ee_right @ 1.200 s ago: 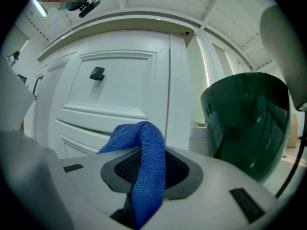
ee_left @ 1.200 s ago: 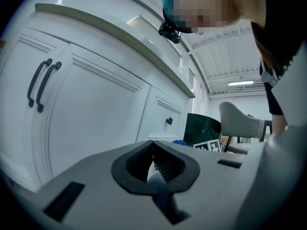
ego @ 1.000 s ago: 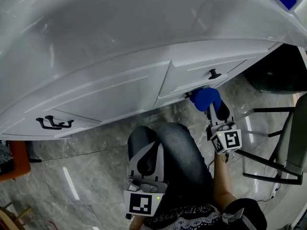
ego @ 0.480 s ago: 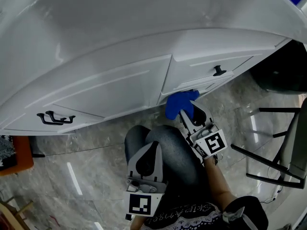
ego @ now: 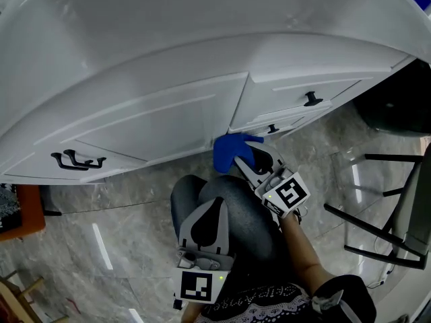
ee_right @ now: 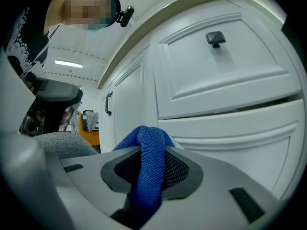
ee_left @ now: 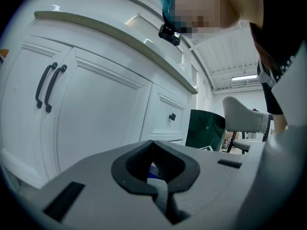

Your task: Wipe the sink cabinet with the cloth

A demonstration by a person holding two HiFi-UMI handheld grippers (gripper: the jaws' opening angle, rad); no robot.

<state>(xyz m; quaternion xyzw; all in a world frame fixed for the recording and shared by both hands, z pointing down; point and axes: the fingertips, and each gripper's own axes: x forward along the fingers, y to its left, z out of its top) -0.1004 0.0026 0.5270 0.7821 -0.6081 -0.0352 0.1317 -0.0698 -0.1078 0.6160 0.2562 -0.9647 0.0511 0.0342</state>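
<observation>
The blue cloth is pressed against the lower edge of the white sink cabinet, just under the seam between the door and the drawer stack. My right gripper is shut on the cloth, which bulges up between its jaws in the right gripper view. A small drawer knob sits above it on the drawer front. My left gripper rests low over the person's knee, away from the cabinet. Its jaws meet at the tips with nothing held.
Paired black door handles are at the cabinet's left, and a black knob is on the right drawer. A dark bin and a black-legged chair stand to the right. An orange item sits at the left edge. The floor is grey marble.
My right gripper has slid the blue cloth leftward along the cabinet's lower edge, from under the knobbed drawer to the door seam. The left gripper has stayed put.
</observation>
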